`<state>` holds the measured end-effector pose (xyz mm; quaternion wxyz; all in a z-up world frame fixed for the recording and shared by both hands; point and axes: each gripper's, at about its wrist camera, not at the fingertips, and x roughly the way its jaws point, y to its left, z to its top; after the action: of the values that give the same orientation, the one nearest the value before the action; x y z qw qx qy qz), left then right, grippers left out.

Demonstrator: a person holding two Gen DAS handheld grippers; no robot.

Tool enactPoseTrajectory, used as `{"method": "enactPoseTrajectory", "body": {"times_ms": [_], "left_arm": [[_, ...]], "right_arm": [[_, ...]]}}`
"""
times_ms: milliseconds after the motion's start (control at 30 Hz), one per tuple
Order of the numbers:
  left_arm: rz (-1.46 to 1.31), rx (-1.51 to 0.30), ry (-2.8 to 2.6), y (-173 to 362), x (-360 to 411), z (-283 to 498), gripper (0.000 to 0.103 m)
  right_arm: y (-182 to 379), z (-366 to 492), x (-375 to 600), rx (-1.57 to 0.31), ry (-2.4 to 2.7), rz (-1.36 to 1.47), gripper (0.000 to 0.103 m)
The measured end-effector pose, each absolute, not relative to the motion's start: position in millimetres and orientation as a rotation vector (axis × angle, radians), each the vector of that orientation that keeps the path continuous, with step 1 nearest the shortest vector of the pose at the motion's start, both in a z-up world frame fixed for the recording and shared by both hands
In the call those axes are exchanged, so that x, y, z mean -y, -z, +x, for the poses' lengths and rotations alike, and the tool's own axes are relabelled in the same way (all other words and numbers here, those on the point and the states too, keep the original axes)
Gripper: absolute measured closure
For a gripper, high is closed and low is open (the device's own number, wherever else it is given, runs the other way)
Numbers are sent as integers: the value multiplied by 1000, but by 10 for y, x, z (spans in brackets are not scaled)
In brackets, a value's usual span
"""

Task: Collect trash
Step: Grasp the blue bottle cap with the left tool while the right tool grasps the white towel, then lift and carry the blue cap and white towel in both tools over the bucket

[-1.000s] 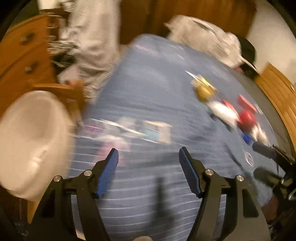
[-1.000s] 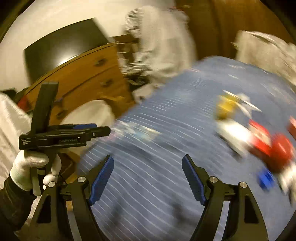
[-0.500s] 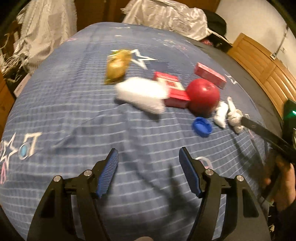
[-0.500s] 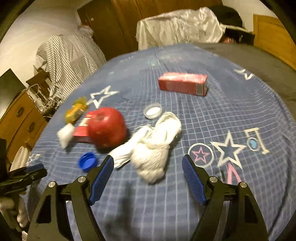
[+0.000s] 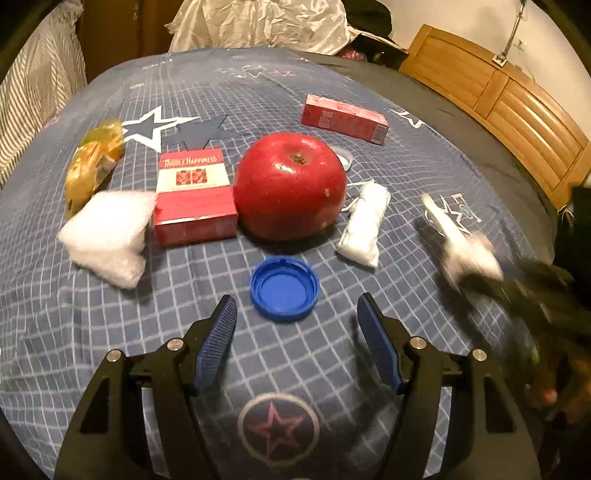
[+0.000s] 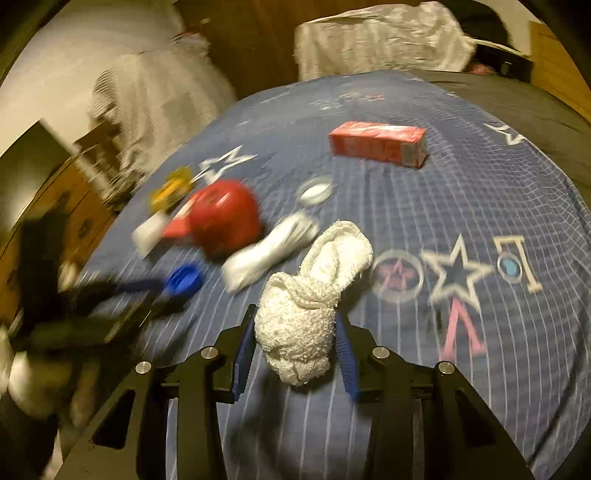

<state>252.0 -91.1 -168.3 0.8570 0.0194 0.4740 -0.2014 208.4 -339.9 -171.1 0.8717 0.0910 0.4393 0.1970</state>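
Note:
On the blue star-print bedspread (image 5: 92, 332) lies trash: a blue bottle cap (image 5: 283, 288), a red apple (image 5: 290, 186), a red-and-white cigarette pack (image 5: 192, 195), a white foam piece (image 5: 105, 236), a yellow wrapper (image 5: 92, 164), a long red box (image 5: 343, 119) and a folded white tissue (image 5: 364, 229). My left gripper (image 5: 295, 306) hangs open just before the cap, nothing between its fingers. My right gripper (image 6: 295, 314) is closing, its blue pads pressing both sides of a crumpled white cloth wad (image 6: 306, 306). In the left wrist view that gripper is a blur at the right.
A small white lid (image 5: 341, 157) sits behind the apple. A wooden headboard (image 5: 517, 122) runs along the right; a crumpled white sheet (image 5: 258, 22) lies at the far end. A wooden dresser (image 6: 55, 206) and striped fabric (image 6: 155, 96) stand left of the bed.
Both views swung from the dresser side onto the trash and drew closer. The right jaws have come in from wide apart onto the white wad. The left gripper now hovers at the blue cap.

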Motion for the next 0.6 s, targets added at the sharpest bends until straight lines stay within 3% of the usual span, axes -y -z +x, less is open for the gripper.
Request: {"method": "enactPoseTrajectory", "body": {"times_ms": [67,167,300,467,533,600], "left_arm": [[39,-993,419,1697,933,2560,40],[45,-989,404,1732,967,2612,52],[83,-974,378,1759,1037,2596,55],[105,-964,359,1780,1061,2583,59],[103,-961,343,1780,1048,2583,65],[103,-958,342,1781,1041,2578,65]], "right_arm": [[1716,1897,3415,-944,-455,174,61],[1677,1729,3448,-942,-445,162,57],[1612,1662,3442,-904,-373,198,30],[1737,1769,3346,-914,-292,211,30],[1789,1821,3305,-911,-262,192,39],[1805,1830,3281,-895,-242,163,54]]}}
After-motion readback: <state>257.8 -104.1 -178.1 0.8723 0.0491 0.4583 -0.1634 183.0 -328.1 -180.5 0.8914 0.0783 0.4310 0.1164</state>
